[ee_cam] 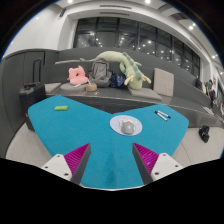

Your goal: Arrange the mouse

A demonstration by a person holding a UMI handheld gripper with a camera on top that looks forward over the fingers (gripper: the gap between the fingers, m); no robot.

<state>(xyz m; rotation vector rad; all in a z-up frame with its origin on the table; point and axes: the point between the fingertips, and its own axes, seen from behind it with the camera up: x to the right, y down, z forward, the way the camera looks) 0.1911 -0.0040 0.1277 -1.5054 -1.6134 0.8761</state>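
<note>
Tool [113,160] wide open, held nothing, pads apart above teal bench [70,135]. Mouse [125,126] lay flat on bench just ahead of fingers, between them. Judged light, rigid, smooth shell, likely slippery; best pinched across narrow sides, mid-body.

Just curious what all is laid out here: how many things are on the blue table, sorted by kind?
Grey-white rounded computer mouse: 1
Small green flat block: 1
Small blue marker-like stick: 1
Total: 3, on the teal-blue table. The gripper is open, the mouse just ahead of it.
</note>
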